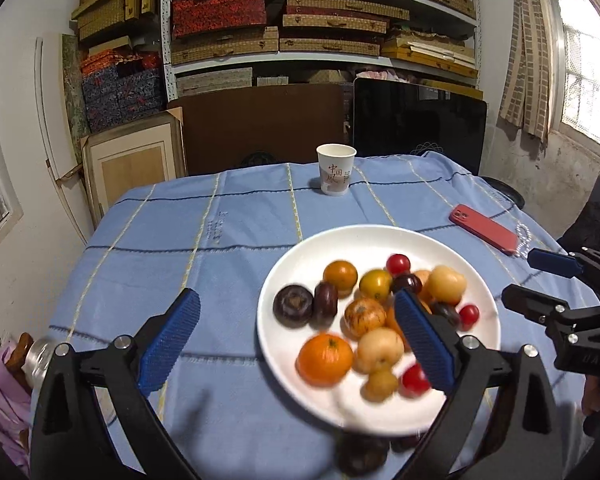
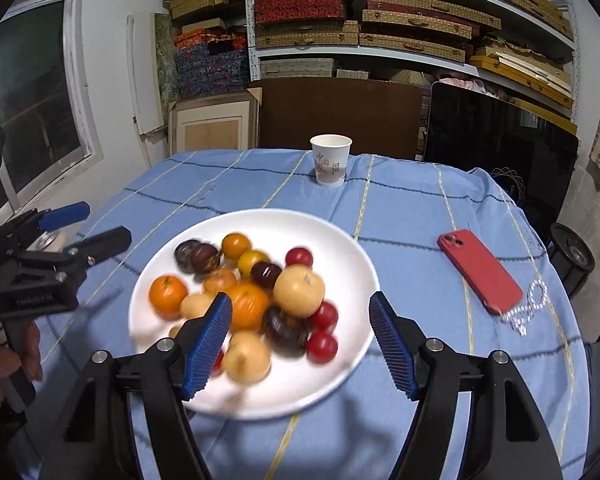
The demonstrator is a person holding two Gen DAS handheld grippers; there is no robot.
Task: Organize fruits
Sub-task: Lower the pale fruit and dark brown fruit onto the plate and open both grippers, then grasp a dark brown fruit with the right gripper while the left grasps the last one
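Note:
A white plate (image 1: 340,240) (image 2: 300,224) sits on the blue checked tablecloth and holds several fruits. Among them are an orange mandarin (image 1: 325,358) (image 2: 168,294), dark plums (image 1: 293,306) (image 2: 284,328), red cherry tomatoes (image 1: 398,264) (image 2: 322,347) and pale yellow apples (image 1: 380,350) (image 2: 299,290). My left gripper (image 1: 296,300) hovers open over the plate's left half, its right finger above the fruit pile, nothing between the pads. My right gripper (image 2: 300,300) stands open above the plate's near side with fruit below it, none gripped. Each gripper also shows in the other's view: the right gripper (image 1: 540,280), the left gripper (image 2: 88,226).
A paper cup (image 1: 336,168) (image 2: 331,160) stands at the far side of the table. A red phone (image 1: 484,229) (image 2: 480,272) and a bead bracelet (image 2: 528,308) lie to the right. A dark blurred round shape (image 1: 360,456) sits by the plate's near rim. Behind stand a dark monitor (image 2: 500,140) and shelves of boxes.

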